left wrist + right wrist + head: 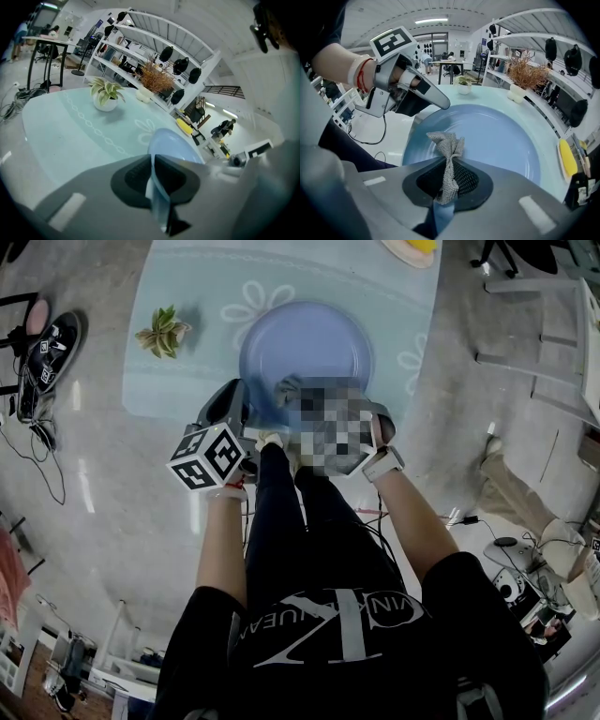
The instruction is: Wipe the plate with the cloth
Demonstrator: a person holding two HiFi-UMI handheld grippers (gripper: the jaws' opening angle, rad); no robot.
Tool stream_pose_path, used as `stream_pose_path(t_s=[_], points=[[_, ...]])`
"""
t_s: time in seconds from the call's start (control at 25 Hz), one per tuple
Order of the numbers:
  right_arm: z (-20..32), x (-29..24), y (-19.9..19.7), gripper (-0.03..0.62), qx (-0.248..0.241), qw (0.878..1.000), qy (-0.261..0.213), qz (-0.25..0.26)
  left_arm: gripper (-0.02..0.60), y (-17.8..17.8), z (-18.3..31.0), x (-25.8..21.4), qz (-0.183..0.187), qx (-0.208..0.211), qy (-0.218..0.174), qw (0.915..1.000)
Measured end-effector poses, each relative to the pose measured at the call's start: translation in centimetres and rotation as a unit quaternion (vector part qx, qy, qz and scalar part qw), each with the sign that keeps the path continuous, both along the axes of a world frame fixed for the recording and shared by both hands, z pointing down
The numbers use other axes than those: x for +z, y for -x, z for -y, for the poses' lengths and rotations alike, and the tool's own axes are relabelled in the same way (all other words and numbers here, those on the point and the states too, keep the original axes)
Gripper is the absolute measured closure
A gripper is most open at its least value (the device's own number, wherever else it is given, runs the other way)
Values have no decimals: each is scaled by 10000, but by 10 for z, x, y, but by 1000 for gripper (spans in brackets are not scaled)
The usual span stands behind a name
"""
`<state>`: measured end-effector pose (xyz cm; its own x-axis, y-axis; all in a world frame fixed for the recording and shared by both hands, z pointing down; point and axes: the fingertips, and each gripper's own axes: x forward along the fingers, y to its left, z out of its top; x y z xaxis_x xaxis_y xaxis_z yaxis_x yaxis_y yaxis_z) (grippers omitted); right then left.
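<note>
A pale blue plate (pixel 305 348) lies on the light blue table (pixel 187 381), its near rim toward me. My left gripper (pixel 234 413) is shut on that near rim; in the left gripper view the plate's edge (pixel 159 197) runs between the closed jaws. My right gripper (pixel 449 174) is shut on a grey mesh cloth (pixel 447 147), which sticks up out of the jaws over the plate's near part (pixel 487 136). In the head view a mosaic patch covers most of the right gripper. The left gripper (pixel 433 96) shows at the plate's left rim in the right gripper view.
A small potted plant (pixel 164 331) stands on the table left of the plate. A yellow dish (pixel 410 249) sits at the far edge. White shelving (pixel 154 51) stands behind the table. Cables and shoes (pixel 42 352) lie on the floor at left.
</note>
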<state>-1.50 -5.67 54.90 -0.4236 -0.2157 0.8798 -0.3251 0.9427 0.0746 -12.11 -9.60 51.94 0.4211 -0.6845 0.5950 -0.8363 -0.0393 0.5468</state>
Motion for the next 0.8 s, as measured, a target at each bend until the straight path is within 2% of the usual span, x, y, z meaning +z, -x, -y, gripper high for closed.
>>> stream_pose_path(t_s=[0.24, 0.48, 0.64, 0.8], points=[[-10, 2, 1, 553, -187, 9998, 87, 1, 581, 0, -1, 0, 12, -63, -46, 10000], [-21, 0, -1, 553, -415, 9987, 304, 36, 581, 1, -5, -13, -133, -172, -248, 9995], [-17, -6, -1, 551, -141, 9974, 572, 415, 581, -3, -7, -20, -46, -96, -421, 9991], [-4, -25, -9, 552, 308, 9957, 424, 767, 581, -8, -13, -31, 114, 86, -601, 9981]])
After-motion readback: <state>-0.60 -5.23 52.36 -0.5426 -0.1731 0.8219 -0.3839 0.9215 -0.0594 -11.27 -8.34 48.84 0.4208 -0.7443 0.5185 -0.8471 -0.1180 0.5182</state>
